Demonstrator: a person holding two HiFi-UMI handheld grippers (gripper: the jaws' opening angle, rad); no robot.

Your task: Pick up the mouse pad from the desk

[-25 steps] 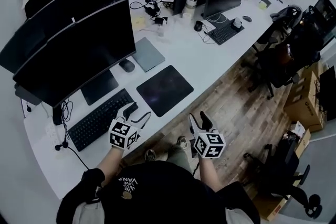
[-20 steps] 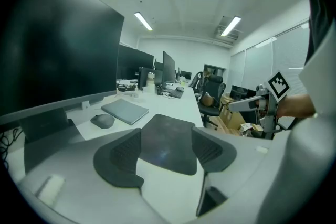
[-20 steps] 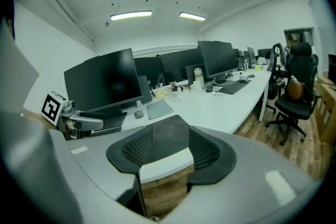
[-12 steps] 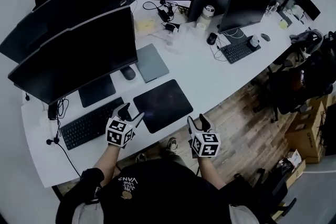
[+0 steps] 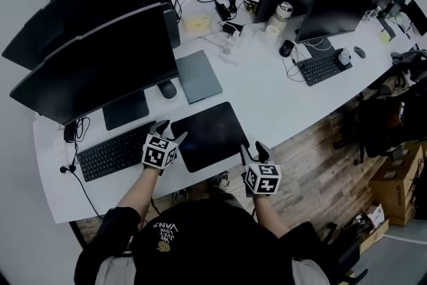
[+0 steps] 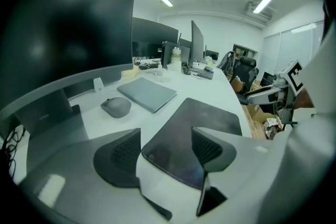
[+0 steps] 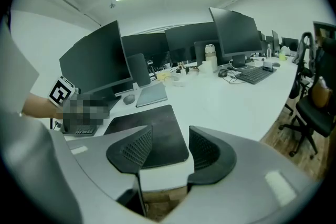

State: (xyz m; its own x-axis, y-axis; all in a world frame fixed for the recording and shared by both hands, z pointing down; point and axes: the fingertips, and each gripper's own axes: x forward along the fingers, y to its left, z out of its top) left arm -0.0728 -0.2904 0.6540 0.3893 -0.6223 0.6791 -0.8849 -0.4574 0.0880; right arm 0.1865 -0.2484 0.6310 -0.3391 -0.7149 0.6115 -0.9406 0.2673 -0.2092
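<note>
Jaws spread and pinching nothing, the left gripper [image 5: 170, 132] and the right gripper [image 5: 254, 150] flank the near corners of the mouse pad [image 5: 210, 135], flat on the desk [image 5: 267, 97] at lower centre, likely to take its front edge from both ends.

We see the mouse pad [image 5: 210, 135] as a thin, dark rectangle with rounded corners and a faint mottled sheen. It lies flat on the white surface [image 5: 273, 100], close to the front edge, with one long side running roughly along that edge and its near corners almost reaching it.
</note>
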